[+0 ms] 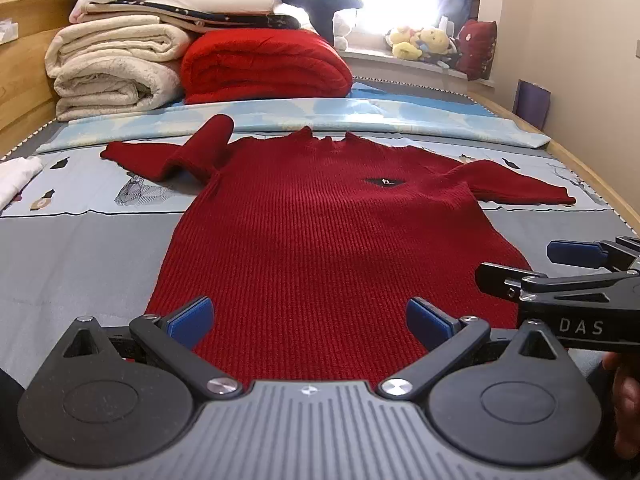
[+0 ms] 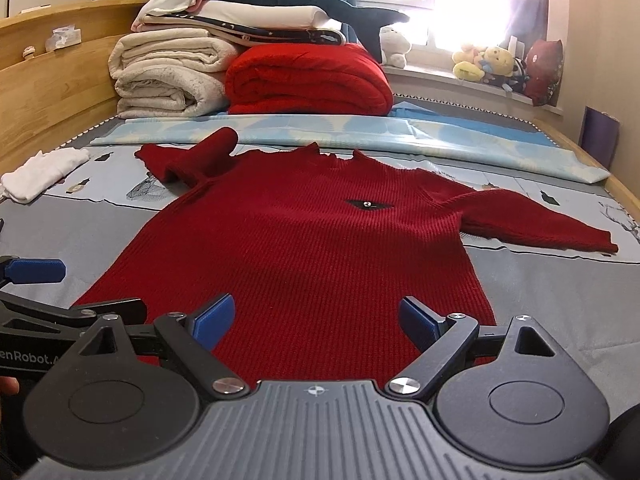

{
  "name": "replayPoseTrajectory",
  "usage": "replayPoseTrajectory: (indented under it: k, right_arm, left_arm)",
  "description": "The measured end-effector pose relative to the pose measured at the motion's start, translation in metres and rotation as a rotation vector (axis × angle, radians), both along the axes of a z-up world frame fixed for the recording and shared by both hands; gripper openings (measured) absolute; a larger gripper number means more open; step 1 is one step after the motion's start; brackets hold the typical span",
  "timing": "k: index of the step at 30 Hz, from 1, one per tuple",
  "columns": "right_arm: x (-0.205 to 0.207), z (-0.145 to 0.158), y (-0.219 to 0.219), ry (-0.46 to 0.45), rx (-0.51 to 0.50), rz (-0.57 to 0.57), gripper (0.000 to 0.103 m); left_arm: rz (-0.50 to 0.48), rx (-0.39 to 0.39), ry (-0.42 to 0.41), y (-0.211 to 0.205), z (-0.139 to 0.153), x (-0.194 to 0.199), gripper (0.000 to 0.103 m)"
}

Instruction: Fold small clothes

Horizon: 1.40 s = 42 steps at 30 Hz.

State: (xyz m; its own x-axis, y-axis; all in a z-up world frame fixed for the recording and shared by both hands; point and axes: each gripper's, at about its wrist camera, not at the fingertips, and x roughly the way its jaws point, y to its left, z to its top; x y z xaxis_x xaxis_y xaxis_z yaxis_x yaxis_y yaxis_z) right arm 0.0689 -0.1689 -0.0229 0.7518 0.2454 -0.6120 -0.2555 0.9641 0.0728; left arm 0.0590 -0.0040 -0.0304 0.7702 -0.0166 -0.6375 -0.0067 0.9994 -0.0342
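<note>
A dark red knitted sweater (image 1: pixel 320 224) lies flat on the bed, collar far, hem near; it also shows in the right wrist view (image 2: pixel 312 236). Its left sleeve (image 1: pixel 192 152) is bunched and folded up, its right sleeve (image 1: pixel 516 184) lies spread out. My left gripper (image 1: pixel 310 320) is open and empty over the hem, toward its left. My right gripper (image 2: pixel 316 320) is open and empty over the hem, toward its right. Each gripper shows at the edge of the other's view, the right one (image 1: pixel 576 256) and the left one (image 2: pixel 36 272).
Folded cream blankets (image 1: pixel 116 68) and a red blanket (image 1: pixel 264 68) are stacked at the bed's far end. A white garment (image 2: pixel 44 172) lies at the left. A wooden bed frame (image 2: pixel 52 92) runs along the left. Plush toys (image 1: pixel 424 42) sit on the windowsill.
</note>
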Motion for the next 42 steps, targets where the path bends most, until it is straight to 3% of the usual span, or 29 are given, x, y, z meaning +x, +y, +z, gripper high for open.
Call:
replayPoseTrajectory:
  k: [20,26,33,37,42]
  right_arm:
    - [0.0013,-0.0026,0.0010,0.002,-0.019,-0.004,0.087]
    - [-0.0007,-0.0026,0.0006,-0.015,-0.006,-0.014,0.076]
    - [-0.0014,0.0000,-0.0039,-0.043,0.047,-0.025,0.076]
    - [-0.0024,-0.0026,0.0022,-0.044,-0.008,0.001,0.076]
    - [-0.0004,-0.0031,-0.0001,-0.018,0.014,0.004,0.080]
  left_arm:
    - [-0.005,-0.012,0.006,-0.0013,-0.0021,0.0021,0.103]
    - [-0.004,-0.025,-0.020,-0.0006,-0.0012,0.0003,0.103]
    - [-0.012,-0.026,-0.022,0.0001,-0.0010,0.0019,0.103]
    - [-0.007,-0.028,-0.022,0.0002,-0.0023,0.0011,0.103]
    - [-0.027,-0.034,-0.012,-0.0022,-0.0031,0.0007,0.103]
